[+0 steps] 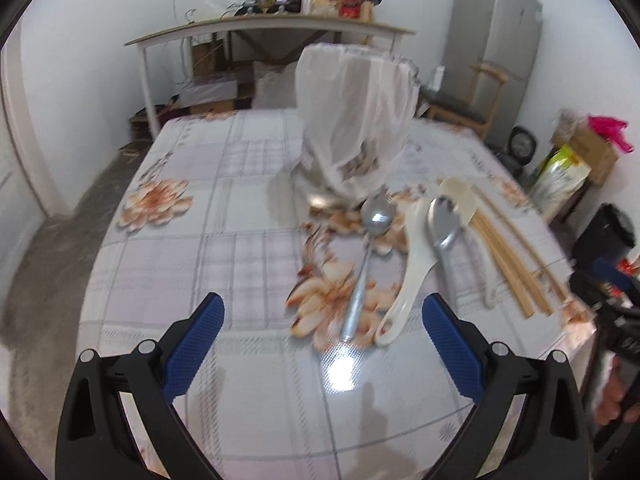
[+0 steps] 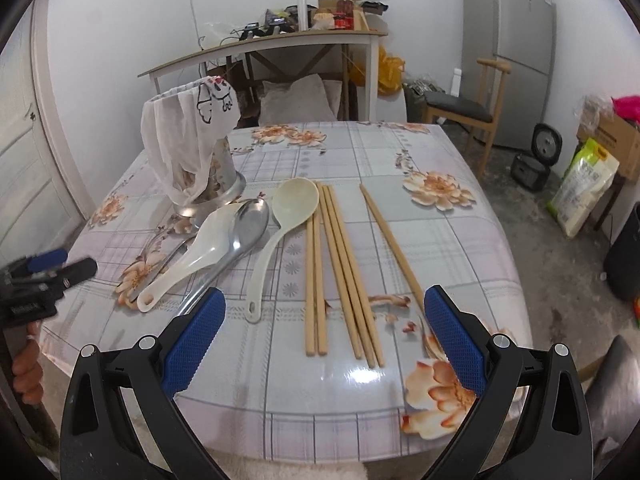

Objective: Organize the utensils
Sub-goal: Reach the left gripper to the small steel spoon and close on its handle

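Utensils lie on a flowered tablecloth (image 2: 400,240). Several wooden chopsticks (image 2: 344,272) lie side by side, one more chopstick (image 2: 392,244) apart to their right. A cream ladle (image 2: 280,232), a white rice paddle (image 2: 192,260) and a steel spoon (image 2: 244,232) lie left of them. A metal holder covered by a white bag (image 2: 192,152) stands behind. My right gripper (image 2: 320,320) is open and empty, just before the chopsticks' near ends. My left gripper (image 1: 320,328) is open and empty near a second steel spoon (image 1: 364,264) and the paddle (image 1: 408,268).
A side table (image 2: 260,48) with clutter stands at the back wall. A wooden chair (image 2: 460,108) and a fridge (image 2: 516,40) are at the right. Bags and boxes (image 2: 588,184) sit on the floor right of the table. The left gripper (image 2: 40,276) shows at the right view's left edge.
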The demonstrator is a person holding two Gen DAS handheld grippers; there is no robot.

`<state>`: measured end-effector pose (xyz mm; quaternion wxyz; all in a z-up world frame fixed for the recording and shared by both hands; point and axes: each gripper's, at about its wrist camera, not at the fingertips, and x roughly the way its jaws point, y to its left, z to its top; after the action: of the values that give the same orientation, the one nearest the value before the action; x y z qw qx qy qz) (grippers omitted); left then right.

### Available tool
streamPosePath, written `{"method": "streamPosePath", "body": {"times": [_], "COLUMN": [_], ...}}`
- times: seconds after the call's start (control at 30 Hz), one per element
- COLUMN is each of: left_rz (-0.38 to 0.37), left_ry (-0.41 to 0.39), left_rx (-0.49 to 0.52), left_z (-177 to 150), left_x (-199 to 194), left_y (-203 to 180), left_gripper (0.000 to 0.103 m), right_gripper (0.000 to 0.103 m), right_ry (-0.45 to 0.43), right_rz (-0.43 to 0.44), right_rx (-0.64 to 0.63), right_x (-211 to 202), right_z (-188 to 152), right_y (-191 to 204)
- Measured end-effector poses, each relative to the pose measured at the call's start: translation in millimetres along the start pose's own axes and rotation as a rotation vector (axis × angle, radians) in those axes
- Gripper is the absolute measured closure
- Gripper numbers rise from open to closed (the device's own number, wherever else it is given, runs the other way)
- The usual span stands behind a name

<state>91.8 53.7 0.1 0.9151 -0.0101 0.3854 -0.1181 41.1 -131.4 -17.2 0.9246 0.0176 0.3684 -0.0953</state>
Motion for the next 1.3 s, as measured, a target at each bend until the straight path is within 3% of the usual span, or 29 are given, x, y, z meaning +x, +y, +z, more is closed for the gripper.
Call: {"method": "streamPosePath", "body": {"times": [0.17,0.53,0.77,0.97,1.3], "left_rz": [-0.078,-0.059,-0.075,-0.036,0.008], "left_ry": [0.023,0.079,0.141,0.223,0.231], "left_rx": [-0.02,0.004,0.093,0.182,0.277], "left_z": [7,13,17,13,13], "left_x": [13,49,69,96,100], "left_y": [-1,2,-12,-25,-40], "left_gripper": [0.006,0.008,0.037,0.067,0.09], "right_gripper": [0.008,0.008,0.008,0.008,0.008], "right_ry": [-0.012,0.066,0.119,0.126,0.142], "right_rz": [0.025,0.101,0.142,0.152,0.16], "right_rx": [-0.024,0.003,0.041,0.049,0.05], "right_x": [9,33,48,50,53], "right_z": [0,-1,-7,-10,-13], "right_y": [8,4,-1,-1,2]}}
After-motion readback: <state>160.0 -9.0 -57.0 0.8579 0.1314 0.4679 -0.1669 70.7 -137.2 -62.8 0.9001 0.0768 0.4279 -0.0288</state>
